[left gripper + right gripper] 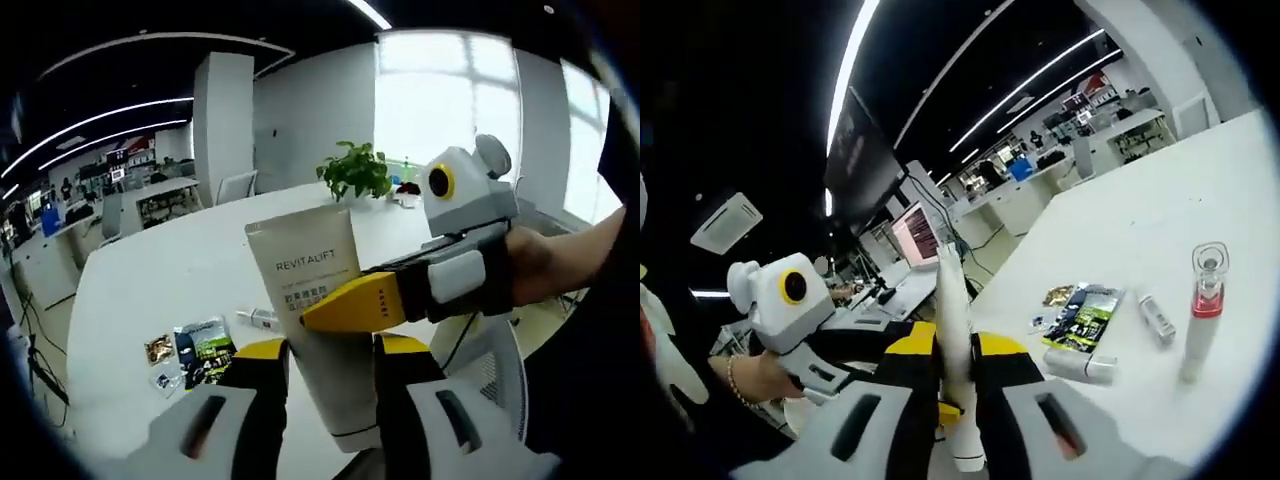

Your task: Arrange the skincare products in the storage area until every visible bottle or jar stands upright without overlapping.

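A white REVITALIFT tube [318,300] is held up above the table with its cap [350,440] pointing down, between my left gripper's [332,372] yellow-and-black jaws. My right gripper [345,308] reaches in from the right, its yellow fingers [360,300] clamped across the tube's middle. In the right gripper view the tube [952,320] shows edge-on between my right gripper's [958,350] jaws, cap [967,455] at the bottom, and the left gripper [840,370] comes in from the left. On the table, a slim pink-and-white bottle [1200,315] stands upright and a white bottle [1082,366] lies on its side.
The white table [170,270] holds dark sachets [200,350] [1080,315] and a small lying tube [258,317] [1157,318]. A potted plant [355,170] stands at the far edge. A mesh chair [490,375] sits by the near right. Office desks fill the background.
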`<state>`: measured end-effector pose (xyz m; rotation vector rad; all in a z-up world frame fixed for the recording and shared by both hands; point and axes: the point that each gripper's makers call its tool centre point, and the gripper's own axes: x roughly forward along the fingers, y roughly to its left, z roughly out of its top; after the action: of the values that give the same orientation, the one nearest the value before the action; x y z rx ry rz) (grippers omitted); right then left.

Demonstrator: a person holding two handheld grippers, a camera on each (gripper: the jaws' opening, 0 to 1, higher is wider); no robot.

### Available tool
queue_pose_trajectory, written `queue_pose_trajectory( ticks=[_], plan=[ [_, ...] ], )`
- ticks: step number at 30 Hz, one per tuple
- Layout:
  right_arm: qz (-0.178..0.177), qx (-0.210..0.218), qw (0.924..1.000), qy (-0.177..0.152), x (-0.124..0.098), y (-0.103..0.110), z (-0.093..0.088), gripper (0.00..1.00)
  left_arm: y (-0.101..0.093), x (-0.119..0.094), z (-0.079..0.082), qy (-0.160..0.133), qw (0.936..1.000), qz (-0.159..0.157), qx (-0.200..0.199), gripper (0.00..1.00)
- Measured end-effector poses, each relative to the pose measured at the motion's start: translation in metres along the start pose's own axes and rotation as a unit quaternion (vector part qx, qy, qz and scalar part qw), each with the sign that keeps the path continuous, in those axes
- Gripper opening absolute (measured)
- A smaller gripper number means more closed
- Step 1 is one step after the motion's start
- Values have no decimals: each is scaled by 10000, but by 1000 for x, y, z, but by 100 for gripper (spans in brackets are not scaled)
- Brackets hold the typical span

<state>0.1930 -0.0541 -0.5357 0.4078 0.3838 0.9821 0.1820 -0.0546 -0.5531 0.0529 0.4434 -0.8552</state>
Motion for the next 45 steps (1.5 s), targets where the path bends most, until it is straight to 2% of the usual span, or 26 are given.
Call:
queue_pose_trajectory(
  ticks=[1, 2, 4, 5, 6, 8, 11, 15, 19, 23, 29, 34, 39, 45],
  plan=[
    [106, 16, 9999, -43, -1, 1, 4, 11, -2, -1, -3, 83, 9998, -160, -64, 32],
    [154, 36, 9999, -67, -1, 2, 5, 11, -2, -1, -2, 24, 9998, -180, -105, 33],
    [506, 155, 9984, -201, -4, 10, 15, 11, -7, -3, -3, -37, 9989, -394, -253, 34],
    [635, 138, 9977, -183, -4, 13, 17, 11, -7, -3, -2, -63, 9986, -410, -316, 35],
    [758, 84, 9970, -142, -5, 17, 17, 11, -9, -5, 3, -242, 9975, -536, -392, 35],
    [984, 44, 9951, -90, -7, 24, 18, 11, -17, -8, 3, -262, 9943, -887, -532, 32],
    [1218, 84, 9925, -93, -8, 30, 19, 11, -25, -10, 7, -350, 9917, -1156, -444, 29],
    [1411, 247, 9896, -155, -11, 34, 22, 11, -27, -10, 10, -480, 9867, -1391, -694, 28],
    [1629, 503, 9848, -324, -16, 33, 30, 11, -34, -10, 19, -677, 9789, -1663, -979, 27],
    [1711, 645, 9821, -458, -18, 34, 36, 13, -37, -9, 25, -654, 9746, -1789, -1180, 25],
    [1609, 626, 9833, -572, -16, 32, 41, 15, -35, -7, 28, -707, 9745, -1719, -1258, 24],
    [1496, 551, 9854, -592, -16, 32, 33, 16, -35, -5, 23, -619, 9768, -1669, -1187, 24],
    [1468, 494, 9867, -493, -17, 35, 26, 16, -38, -4, 17, -531, 9762, -1726, -1204, 24],
    [1448, 433, 9880, -319, -15, 36, 15, 19, -38, -4, 20, -582, 9736, -1788, -1298, 24]
  ],
)
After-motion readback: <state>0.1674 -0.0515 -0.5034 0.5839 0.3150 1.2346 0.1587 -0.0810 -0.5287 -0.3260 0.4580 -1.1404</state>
